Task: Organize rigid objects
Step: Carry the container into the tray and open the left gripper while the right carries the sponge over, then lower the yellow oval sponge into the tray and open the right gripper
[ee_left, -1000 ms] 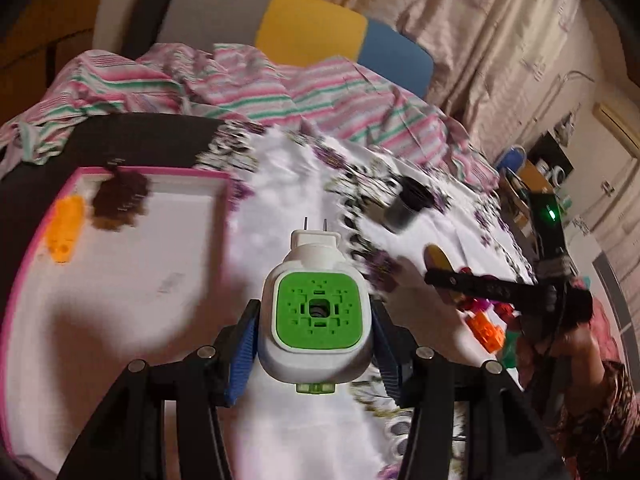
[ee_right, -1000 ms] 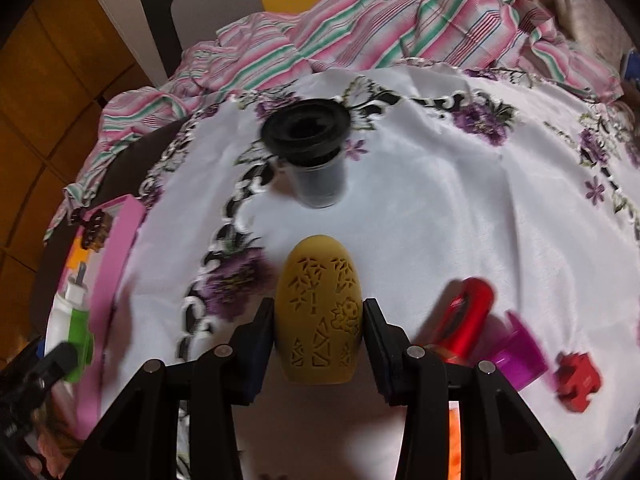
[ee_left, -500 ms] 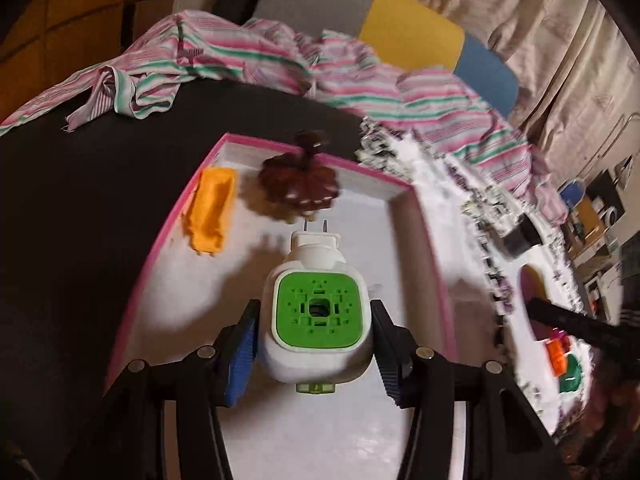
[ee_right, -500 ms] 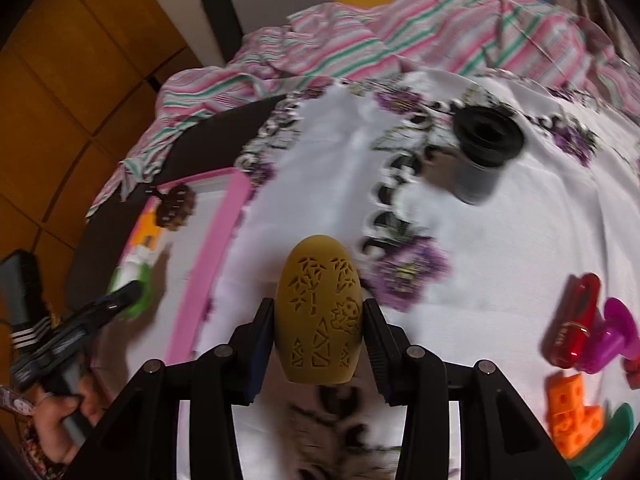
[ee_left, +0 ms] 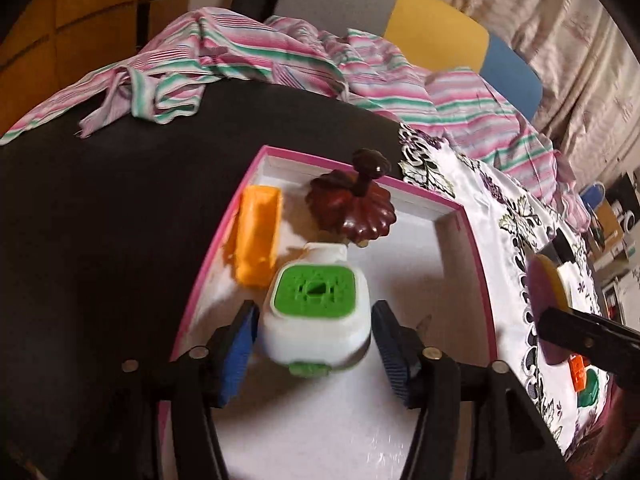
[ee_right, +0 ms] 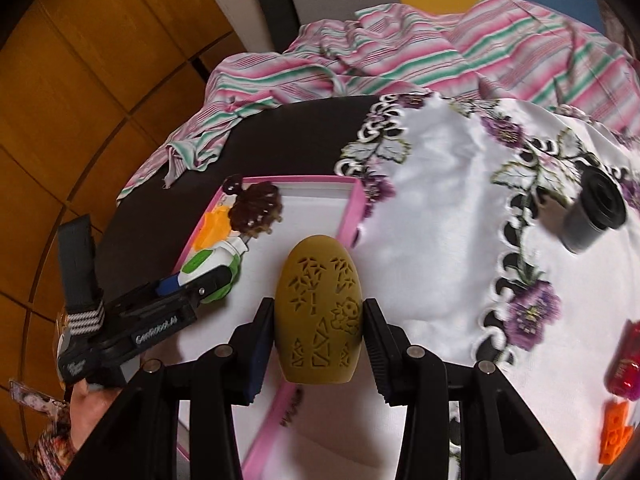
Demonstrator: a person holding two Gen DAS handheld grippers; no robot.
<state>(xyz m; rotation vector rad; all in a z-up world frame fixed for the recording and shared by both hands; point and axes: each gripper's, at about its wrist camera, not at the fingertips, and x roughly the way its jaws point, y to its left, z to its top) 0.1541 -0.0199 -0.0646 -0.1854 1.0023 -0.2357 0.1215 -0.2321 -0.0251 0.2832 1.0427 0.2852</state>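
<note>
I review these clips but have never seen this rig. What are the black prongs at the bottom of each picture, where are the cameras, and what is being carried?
No robot here: a person holds a two-finger gripper in each hand, with a fisheye camera on each looking along the fingers. The left gripper brackets a white and green plug-in device inside the pink-rimmed tray, its pads slightly apart from it. The tray already holds an orange block and a brown ornament. The right gripper grips a mustard egg-shaped object above the tray's edge. A black cylinder lies on the floral cloth.
</note>
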